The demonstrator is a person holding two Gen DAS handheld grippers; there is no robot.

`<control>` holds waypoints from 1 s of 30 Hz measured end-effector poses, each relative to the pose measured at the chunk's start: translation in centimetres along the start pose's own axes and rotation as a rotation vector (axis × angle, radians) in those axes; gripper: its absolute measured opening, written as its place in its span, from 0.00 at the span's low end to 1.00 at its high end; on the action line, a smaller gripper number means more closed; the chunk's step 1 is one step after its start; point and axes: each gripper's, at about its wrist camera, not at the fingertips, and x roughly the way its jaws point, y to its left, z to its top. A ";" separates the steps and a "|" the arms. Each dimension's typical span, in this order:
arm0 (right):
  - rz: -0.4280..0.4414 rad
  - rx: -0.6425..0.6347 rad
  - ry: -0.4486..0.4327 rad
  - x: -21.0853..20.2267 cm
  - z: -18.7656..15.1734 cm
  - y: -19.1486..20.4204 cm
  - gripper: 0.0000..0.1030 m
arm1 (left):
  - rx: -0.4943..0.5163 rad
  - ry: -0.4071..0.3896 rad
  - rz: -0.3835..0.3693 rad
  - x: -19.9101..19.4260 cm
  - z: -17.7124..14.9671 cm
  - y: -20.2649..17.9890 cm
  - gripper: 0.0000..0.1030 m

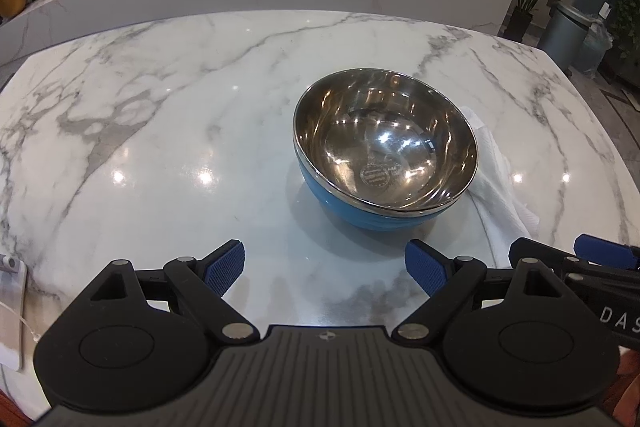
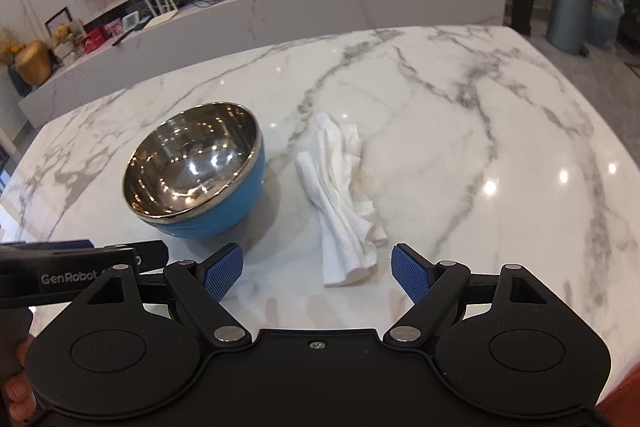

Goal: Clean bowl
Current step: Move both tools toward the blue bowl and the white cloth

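Your left gripper (image 1: 325, 269) and right gripper (image 2: 317, 271) both hover over the near edge of the tabletop (image 2: 460, 115), fingers spread wide and holding nothing. Just ahead, the blue bowl (image 2: 193, 171) stands upright toward the middle, steel inside bare. A crumpled white cloth (image 2: 340, 195) lies just beside it on its right, apart from it.

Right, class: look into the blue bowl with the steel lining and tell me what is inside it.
Nothing sits in the bowl: only bare shiny steel, light reflections and a round stamped mark at the bottom. No cloth is inside; the white cloth lies beside it on the table. The bowl's underside is hidden.
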 end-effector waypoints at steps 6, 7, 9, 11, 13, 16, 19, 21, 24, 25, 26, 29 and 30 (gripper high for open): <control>0.002 0.025 -0.002 -0.1 0.2 -0.4 0.78 | -0.010 0.009 -0.057 0.1 0.2 -0.3 0.85; 0.002 0.029 -0.002 -0.1 0.2 -0.4 0.78 | -0.012 0.011 -0.067 0.2 0.3 -0.3 0.85; 0.003 0.038 -0.003 -0.2 0.3 -0.6 0.78 | -0.010 0.006 -0.069 0.1 0.2 -0.3 0.85; 0.003 0.046 -0.003 -0.2 0.3 -0.7 0.78 | 0.010 -0.007 -0.037 -0.1 0.2 -0.8 0.85; 0.001 0.054 0.002 -0.2 0.5 -0.9 0.78 | 0.031 -0.015 -0.005 -0.1 0.2 -1.3 0.85; -0.003 0.062 0.005 0.0 0.6 -1.1 0.78 | 0.027 -0.019 -0.025 -0.2 0.2 -1.0 0.85; -0.003 0.065 0.001 0.1 0.9 -1.2 0.78 | 0.021 -0.028 -0.039 -0.3 0.3 -0.8 0.85; -0.012 0.055 0.000 0.1 0.9 -1.2 0.78 | 0.035 -0.037 -0.020 -0.4 0.4 -1.1 0.85; -0.017 0.051 0.001 0.2 0.6 -1.2 0.78 | 0.035 -0.034 -0.023 -0.3 0.4 -1.0 0.85; -0.018 0.051 0.002 0.2 0.6 -1.2 0.78 | 0.035 -0.033 -0.025 -0.3 0.4 -1.0 0.85; -0.021 0.048 0.004 0.2 0.6 -1.2 0.78 | 0.035 -0.032 -0.026 -0.3 0.4 -1.0 0.85; -0.052 0.014 -0.005 0.2 0.6 -0.9 0.78 | 0.035 -0.029 -0.029 -0.3 0.5 -1.0 0.85; -0.054 0.011 -0.009 0.2 0.6 -0.9 0.78 | 0.035 -0.028 -0.030 -0.3 0.5 -1.0 0.85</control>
